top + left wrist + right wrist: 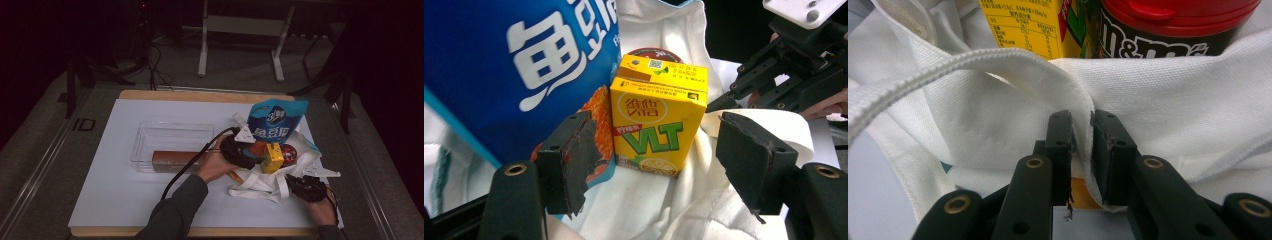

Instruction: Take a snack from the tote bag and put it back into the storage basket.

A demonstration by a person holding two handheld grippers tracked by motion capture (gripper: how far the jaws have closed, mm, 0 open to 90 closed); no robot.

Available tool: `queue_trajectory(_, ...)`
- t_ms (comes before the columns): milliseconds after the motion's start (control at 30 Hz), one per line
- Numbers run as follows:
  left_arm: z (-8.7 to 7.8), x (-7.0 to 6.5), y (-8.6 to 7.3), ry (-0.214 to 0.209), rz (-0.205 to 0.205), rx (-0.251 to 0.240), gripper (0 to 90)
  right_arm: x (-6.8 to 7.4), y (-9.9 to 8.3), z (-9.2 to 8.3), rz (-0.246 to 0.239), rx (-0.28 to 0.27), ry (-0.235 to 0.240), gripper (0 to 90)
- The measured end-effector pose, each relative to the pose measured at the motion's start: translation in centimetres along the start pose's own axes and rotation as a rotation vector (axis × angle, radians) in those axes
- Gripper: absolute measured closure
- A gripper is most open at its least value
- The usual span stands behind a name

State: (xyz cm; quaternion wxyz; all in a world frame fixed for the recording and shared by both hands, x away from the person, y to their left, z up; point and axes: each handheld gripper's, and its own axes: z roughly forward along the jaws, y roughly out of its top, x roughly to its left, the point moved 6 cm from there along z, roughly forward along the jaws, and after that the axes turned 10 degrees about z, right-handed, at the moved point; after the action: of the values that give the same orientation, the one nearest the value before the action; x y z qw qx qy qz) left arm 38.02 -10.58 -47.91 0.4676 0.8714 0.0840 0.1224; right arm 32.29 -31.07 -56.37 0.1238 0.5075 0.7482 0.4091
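Clear plastic forms the tray [172, 135] at centre-left of the high view, on a white mat [115, 165]; a brown box [172, 158] lies along its near edge. Just right of it, at mid-frame, the left hand [214, 165] holds the left gripper [245, 152] at the mouth of a white bag [260, 187]. In the left gripper view its jaws stand spread, with a yellow carton [656, 122] upright between them but farther in, untouched. A blue pouch [274, 120] rises behind the carton [272, 157], and a red-lidded tub [289, 151] sits just to its right. At lower right, the right gripper [307, 186] meets the bag's edge. In the right gripper view its jaws [1083, 145] pinch the bag's rim [1085, 150] where a strap [998, 62] joins; carton and tub [1168, 27] stand at the top of that frame.
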Motion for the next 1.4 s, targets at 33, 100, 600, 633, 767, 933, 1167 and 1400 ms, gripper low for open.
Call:
queue_trajectory(33,0.2,0.0,0.1,-0.003,-0.007,-0.003,31.7,0.0,0.0,0.0,0.0,0.0,0.0,77.6)
queue_trajectory(100,0.4,0.0,0.2,-0.01,-0.011,-0.003,30.7,0.0,0.0,0.0,0.002,0.001,0.0,77.6)
queue_trajectory(600,2.8,-0.1,1.0,-0.049,-0.012,0.023,17.0,0.0,0.0,0.0,0.005,-0.002,0.006,77.5)
queue_trajectory(633,3.0,-0.2,1.1,-0.051,-0.009,0.025,15.1,0.0,0.0,0.0,0.006,-0.002,0.006,77.5)
queue_trajectory(767,3.6,-0.2,1.2,-0.055,-0.002,0.035,13.2,0.0,0.0,0.0,0.005,-0.002,0.006,77.5)
queue_trajectory(933,4.2,0.1,1.4,-0.042,-0.019,0.048,10.5,0.0,0.0,0.0,0.006,-0.002,0.006,77.5)
queue_trajectory(1167,4.8,0.3,1.6,-0.048,-0.013,0.066,10.0,0.0,0.0,0.0,0.007,-0.002,0.006,77.4)
queue_trajectory(1400,5.6,0.1,1.9,-0.06,0.003,0.078,11.8,-0.1,0.0,0.0,0.008,-0.003,0.007,77.4)
